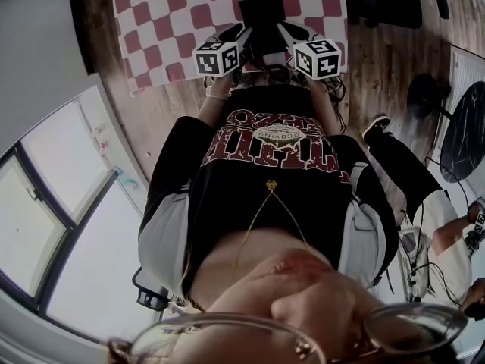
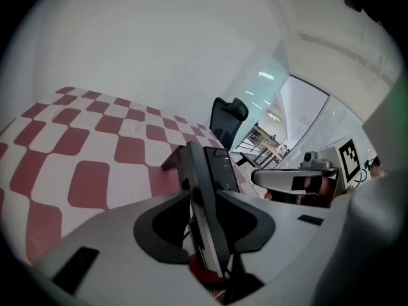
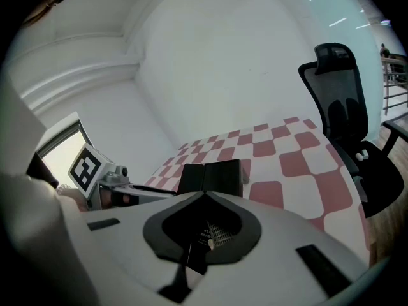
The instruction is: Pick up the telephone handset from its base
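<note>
A black telephone (image 1: 261,10) sits on a tabletop covered by a red-and-white chequered cloth (image 1: 167,21), and both tools reach in to it from the near side, close together. The left hand-held gripper (image 2: 204,196) has its jaws apart. The long, narrow black telephone handset (image 2: 199,171) runs straight between them, seen edge-on. The two white jaw tips lie close along its faces, but no clear squeeze shows, so the gripper reads as open around the handset rather than clamped on it. The handset lies in place on the sloping black plastic base (image 2: 223,167), on the left of that base's flat panel in the left gripper view, and it is not yet lifted. The right hand-held gripper (image 3: 204,194) has its jaw tips together, with nothing caught between them. The telephone's dark body stands right ahead of those tips, and a small perforated speaker grille (image 3: 213,234) shows through the hollow behind them. Each tool carries a white cube with black square markers (image 1: 218,58); in the head view the two cubes sit nearly side by side, just past the person's black shirt with red lettering (image 1: 273,139). A black high-backed office chair (image 3: 344,107) stands beside the tabletop's far edge, in front of a plain white wall (image 3: 223,75).
</note>
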Demonstrator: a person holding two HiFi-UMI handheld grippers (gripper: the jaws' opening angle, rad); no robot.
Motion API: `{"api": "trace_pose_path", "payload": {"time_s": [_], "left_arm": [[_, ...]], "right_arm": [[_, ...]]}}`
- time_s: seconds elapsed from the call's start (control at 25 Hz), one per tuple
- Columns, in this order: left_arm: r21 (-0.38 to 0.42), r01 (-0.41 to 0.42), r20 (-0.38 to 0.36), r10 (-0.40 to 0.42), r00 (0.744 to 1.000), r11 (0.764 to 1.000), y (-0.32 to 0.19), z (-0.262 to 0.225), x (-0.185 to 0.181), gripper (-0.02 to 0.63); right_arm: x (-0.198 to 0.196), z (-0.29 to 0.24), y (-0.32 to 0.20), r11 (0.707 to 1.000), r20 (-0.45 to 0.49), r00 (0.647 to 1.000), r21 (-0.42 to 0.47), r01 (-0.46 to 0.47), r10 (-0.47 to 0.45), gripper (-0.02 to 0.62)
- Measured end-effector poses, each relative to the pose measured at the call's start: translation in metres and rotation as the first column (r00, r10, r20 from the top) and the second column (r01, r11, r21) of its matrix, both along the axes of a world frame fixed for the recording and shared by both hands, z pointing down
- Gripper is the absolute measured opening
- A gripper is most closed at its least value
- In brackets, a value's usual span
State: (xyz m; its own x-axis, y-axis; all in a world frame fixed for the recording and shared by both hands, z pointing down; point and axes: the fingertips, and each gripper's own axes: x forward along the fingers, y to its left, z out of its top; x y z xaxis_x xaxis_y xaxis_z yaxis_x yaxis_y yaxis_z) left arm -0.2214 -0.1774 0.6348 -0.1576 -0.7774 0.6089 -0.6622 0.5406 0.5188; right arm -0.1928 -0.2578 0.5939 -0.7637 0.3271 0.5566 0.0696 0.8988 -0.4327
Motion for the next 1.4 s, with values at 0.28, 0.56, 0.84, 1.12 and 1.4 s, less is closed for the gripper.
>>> {"api": "trace_pose_path", "payload": {"time_s": [0.28, 0.56, 0.84, 1.12, 1.4], "left_arm": [[0.009, -0.029, -0.059, 0.029, 0.998, 1.000, -0.007, 0.010, 0.004, 0.160], [0.022, -0.033, -0.104, 0.036, 0.994, 0.999, -0.016, 0.017, 0.002, 0.160], [-0.006, -0.028, -0.126, 0.027, 0.992, 1.000, -0.015, 0.023, -0.001, 0.129], [-0.026, -0.007, -0.132, 0.004, 0.991, 1.000, -0.013, 0.020, 0.002, 0.103], [0.015, 0.023, -0.154, -0.020, 0.988, 1.000, -0.011, 0.016, 0.003, 0.084]], "right_arm": [[0.000, 0.000, -0.004, 1.000, -0.003, 1.000, -0.003, -0.021, 0.021, 0.018], [0.005, 0.001, -0.014, 0.998, -0.005, 0.998, -0.001, -0.059, 0.059, 0.018], [0.011, 0.000, -0.025, 0.996, -0.005, 0.996, 0.003, -0.094, 0.094, 0.018], [0.012, -0.002, -0.024, 0.997, -0.002, 0.997, 0.006, -0.083, 0.083, 0.018], [0.012, -0.005, -0.021, 0.998, 0.008, 0.998, 0.006, -0.064, 0.064, 0.018]]}}
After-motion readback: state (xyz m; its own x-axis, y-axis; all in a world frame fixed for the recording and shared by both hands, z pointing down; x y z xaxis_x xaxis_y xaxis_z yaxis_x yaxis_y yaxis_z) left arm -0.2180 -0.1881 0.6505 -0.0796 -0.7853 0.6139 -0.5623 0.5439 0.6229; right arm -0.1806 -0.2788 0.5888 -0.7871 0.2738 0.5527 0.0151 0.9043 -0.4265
